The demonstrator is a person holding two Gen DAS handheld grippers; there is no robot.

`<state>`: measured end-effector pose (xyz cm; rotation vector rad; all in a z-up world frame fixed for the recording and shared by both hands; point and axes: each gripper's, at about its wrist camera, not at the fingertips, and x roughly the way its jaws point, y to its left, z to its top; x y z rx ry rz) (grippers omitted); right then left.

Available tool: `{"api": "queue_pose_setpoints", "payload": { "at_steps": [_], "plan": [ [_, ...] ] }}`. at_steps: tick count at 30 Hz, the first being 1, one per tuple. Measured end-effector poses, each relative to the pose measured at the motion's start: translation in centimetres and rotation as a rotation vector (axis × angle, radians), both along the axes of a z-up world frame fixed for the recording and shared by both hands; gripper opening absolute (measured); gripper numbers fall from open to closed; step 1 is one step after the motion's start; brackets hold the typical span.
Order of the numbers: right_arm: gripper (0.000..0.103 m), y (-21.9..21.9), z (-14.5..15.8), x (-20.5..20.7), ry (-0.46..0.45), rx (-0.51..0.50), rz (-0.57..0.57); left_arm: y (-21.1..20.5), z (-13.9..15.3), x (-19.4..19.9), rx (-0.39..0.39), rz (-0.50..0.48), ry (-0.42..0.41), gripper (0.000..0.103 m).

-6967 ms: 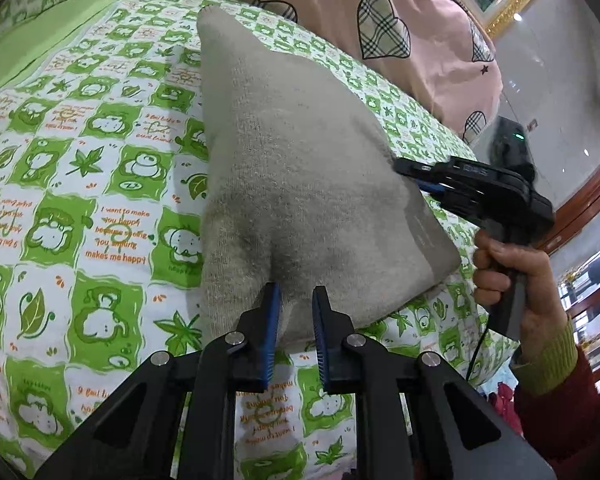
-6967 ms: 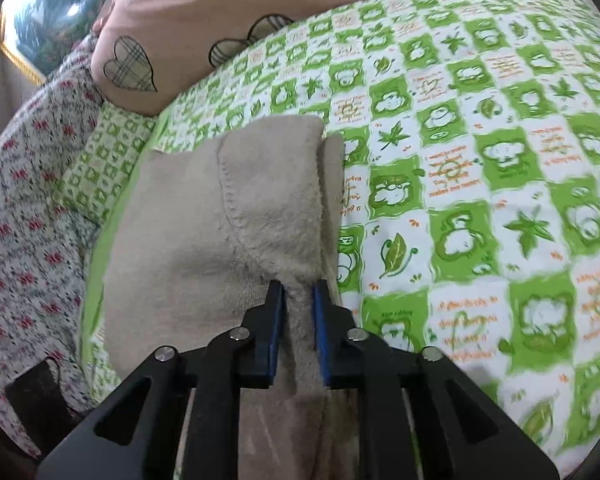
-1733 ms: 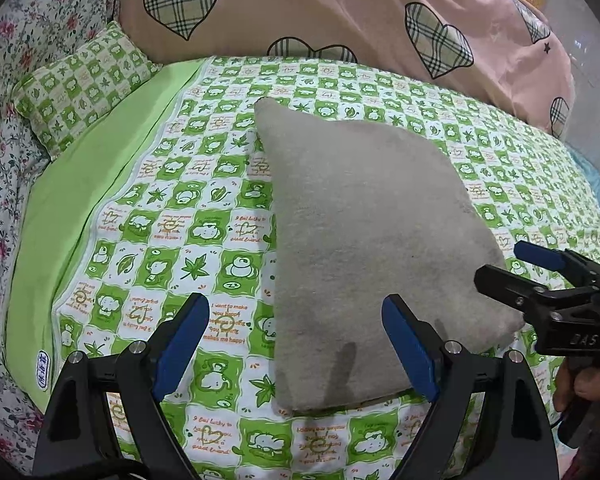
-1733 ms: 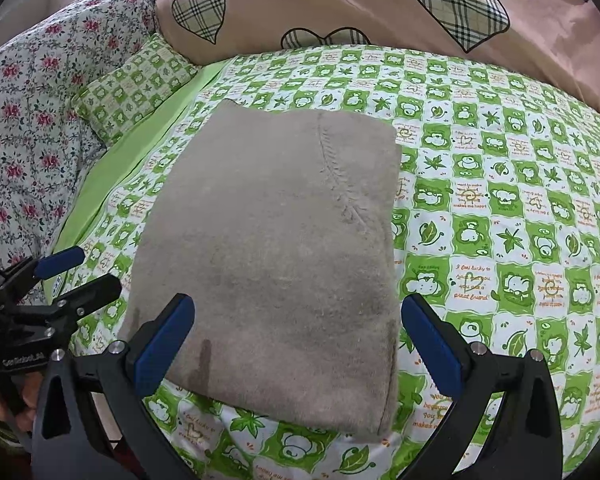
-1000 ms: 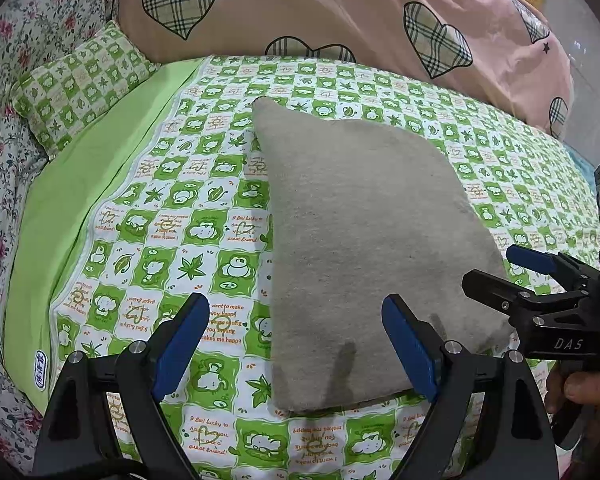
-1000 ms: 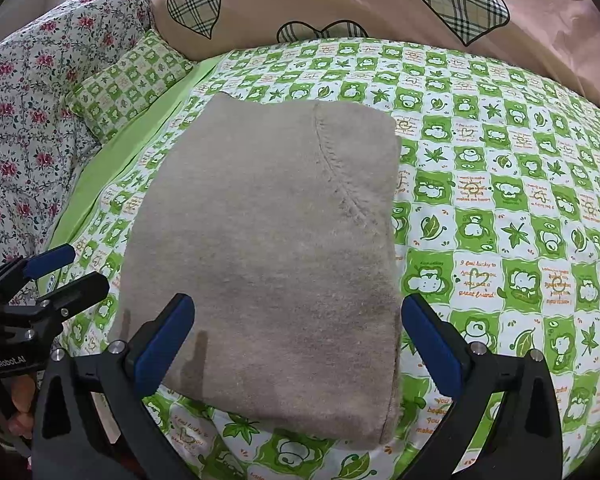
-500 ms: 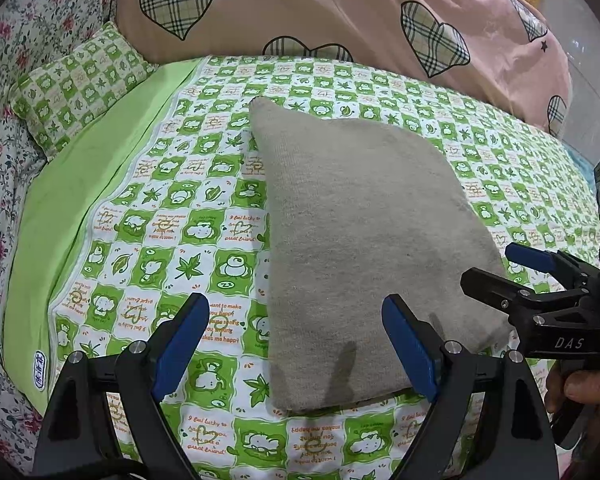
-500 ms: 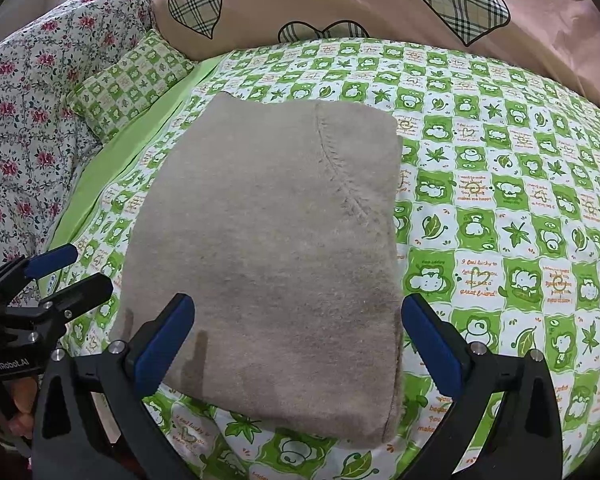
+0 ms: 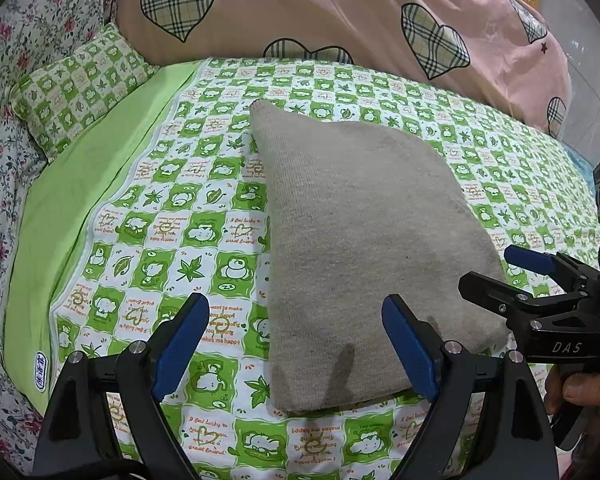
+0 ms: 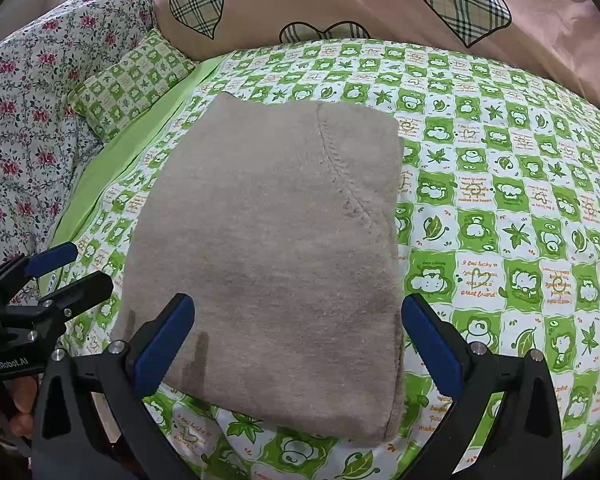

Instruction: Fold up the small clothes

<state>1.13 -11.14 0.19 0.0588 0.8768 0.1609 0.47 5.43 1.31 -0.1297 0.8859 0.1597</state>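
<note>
Garment: the garment (image 10: pixel 272 248) lies folded into a thick, roughly square pad near the middle of the sheet (image 10: pixel 500 200), its near edge close to both grippers. It rests flat and nothing grips it, which suggests the folding of this piece is about done.

Left gripper: the left gripper (image 9: pixel 296 344) hangs over the garment's near left corner with its fingers spread wide, holding nothing. Its right finger is over the cloth and its left finger over bare sheet. Whether either touches down I cannot tell.

Right gripper: the right gripper (image 10: pixel 298 344) hovers at the near edge with its fingers spread just as wide, bracketing almost the full width of the pad and empty. In the left view it shows at the right, beside the pad's near right corner.

Why so held: with both sets of fingers spread and clear of the cloth, the grippers look placed to check or square the pad rather than to lift it.

Material: beige fine-ribbed knit, soft and matte. A raised stitched seam (image 10: pixel 340 176) runs down the far right part. Stacked layers show at the near right edge, rounded, not creased sharp.

Surroundings: the sheet is a green-and-white check with cartoon prints. A pink quilt (image 9: pixel 340 28) with plaid hearts lies at the far side, a small green check pillow (image 9: pixel 80 88) far left, and floral bedding (image 10: pixel 24 120) at the left.
</note>
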Motion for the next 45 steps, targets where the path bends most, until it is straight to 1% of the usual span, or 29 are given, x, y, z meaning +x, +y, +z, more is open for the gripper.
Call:
{"api": "queue_pose_setpoints", "payload": {
  "at_steps": [45],
  "plan": [
    [0.103,-0.12,0.07,0.19,0.003,0.001,0.002,-0.27,0.41,0.04,0.002,0.003,-0.004,0.089]
  ]
}}
